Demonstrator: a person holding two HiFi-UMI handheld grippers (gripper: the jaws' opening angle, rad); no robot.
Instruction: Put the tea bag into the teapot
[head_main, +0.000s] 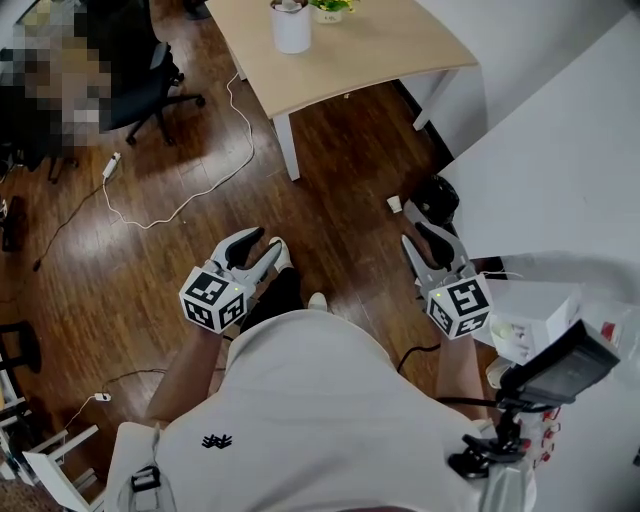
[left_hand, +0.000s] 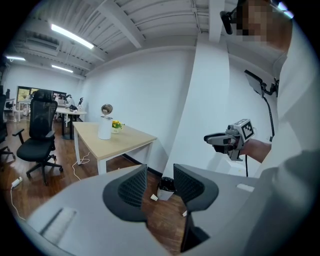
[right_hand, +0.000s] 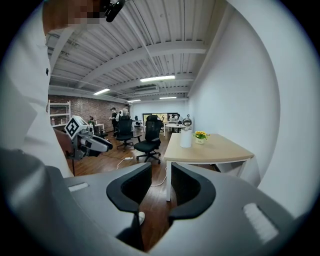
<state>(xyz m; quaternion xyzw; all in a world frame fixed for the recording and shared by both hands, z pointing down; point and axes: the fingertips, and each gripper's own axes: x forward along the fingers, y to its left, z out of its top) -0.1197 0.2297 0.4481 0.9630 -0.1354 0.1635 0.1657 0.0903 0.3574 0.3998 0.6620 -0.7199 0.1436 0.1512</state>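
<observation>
No tea bag shows in any view, so I cannot say where it is. A tea bag is most likely very light, soft and thin. Its paper can rip, so a gentle pinch on the top edge, or on the string if it has one, looks best.

A tall white pot (head_main: 291, 28) with a round shiny top stands on the wooden table (head_main: 400, 55), far from the person. It may be the teapot, but it is too small to be sure. A little pot of yellow flowers (right_hand: 200, 136) sits just beside it.

The left gripper (head_main: 262, 243) is held over the brown floor, well apart from the table. Its jaws stand a little apart with nothing between them. Only floor and a small bin (left_hand: 165, 189) show through the gap. The right gripper (head_main: 425, 238) is near it, jaws also a little apart and holding nothing. A black chair (head_main: 140, 70) stands off to the left.
</observation>
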